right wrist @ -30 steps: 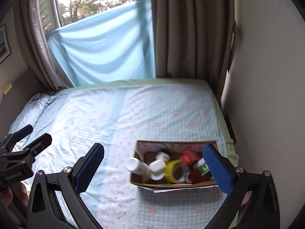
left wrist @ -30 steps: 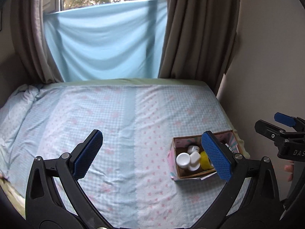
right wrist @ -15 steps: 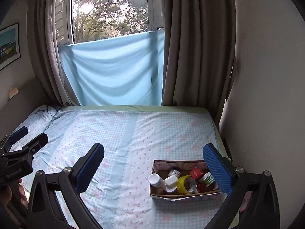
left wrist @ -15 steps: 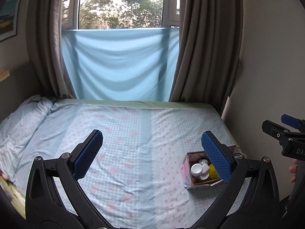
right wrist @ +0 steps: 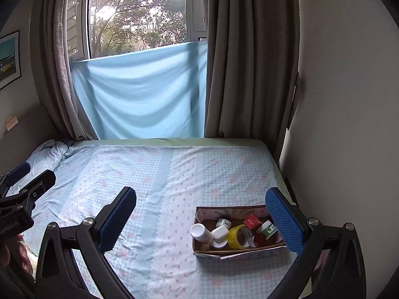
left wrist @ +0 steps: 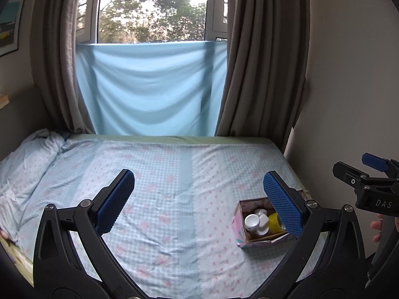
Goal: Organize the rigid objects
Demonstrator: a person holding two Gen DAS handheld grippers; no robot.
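A bed (right wrist: pixel 174 174) covered in a pale blue checked sheet with small pink flowers fills the lower half of both views; behind it, a light blue cloth (left wrist: pixel 149 87) hangs across the bottom of a window, with grey-brown curtains (right wrist: pixel 249 62) on either side. Near the bed's right edge sits a small cardboard box (right wrist: pixel 212 250), open at the top; inside it lie a white bottle (right wrist: pixel 200 233), a white cap (right wrist: pixel 220 233), a roll of yellow tape (right wrist: pixel 235 236), a red block (right wrist: pixel 251 221), and a green-lidded jar (right wrist: pixel 268 229), all packed close together. The left gripper (left wrist: pixel 199 204) is held above the bed with its blue-padded jaws spread wide and nothing between them; the box shows just behind its right finger. The right gripper (right wrist: pixel 203 221) is likewise held wide apart and empty, above the sheet, with the box between its fingers toward the right one. Each gripper appears at the edge of the other's view.
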